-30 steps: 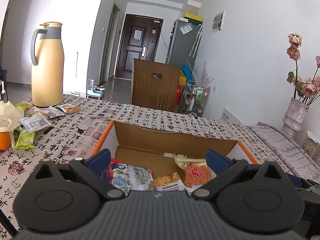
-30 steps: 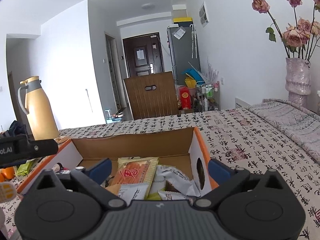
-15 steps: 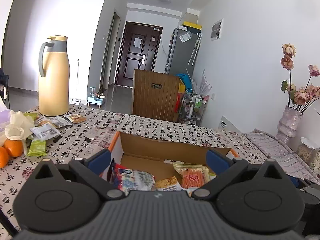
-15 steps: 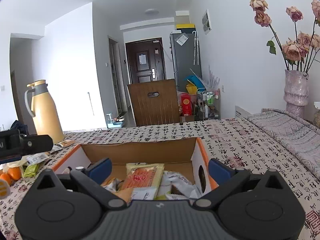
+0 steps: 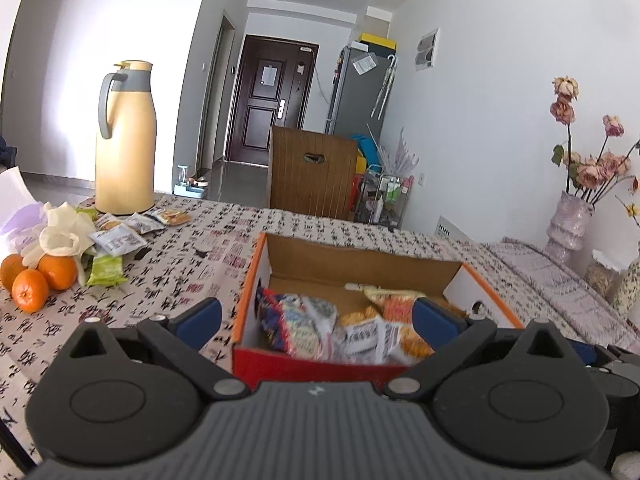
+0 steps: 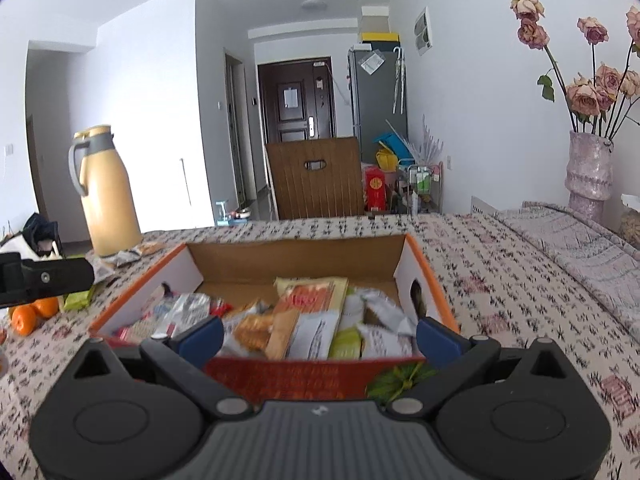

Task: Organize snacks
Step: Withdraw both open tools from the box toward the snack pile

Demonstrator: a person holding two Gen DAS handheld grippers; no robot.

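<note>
An open cardboard box [image 5: 360, 258] with orange rims and a red front holds several snack packets [image 5: 304, 326]; it also shows in the right wrist view [image 6: 296, 252] with its packets [image 6: 308, 316]. My left gripper [image 5: 316, 320] is open and empty, just in front of the box's near wall. My right gripper [image 6: 318, 334] is open and empty, also in front of the near wall. More loose snack packets [image 5: 120, 236] lie on the table at the left, near the thermos.
A tall yellow thermos [image 5: 125, 140] stands at the far left of the patterned tablecloth [image 5: 192, 272]. Oranges [image 5: 36, 276] and a white glove [image 5: 60, 232] lie at the left. A flower vase [image 6: 590, 172] stands at the right. A wooden chair [image 5: 312, 172] is behind the table.
Both grippers have pulled back and risen from over the box; its red front wall has come into view. Both stay open and empty.
</note>
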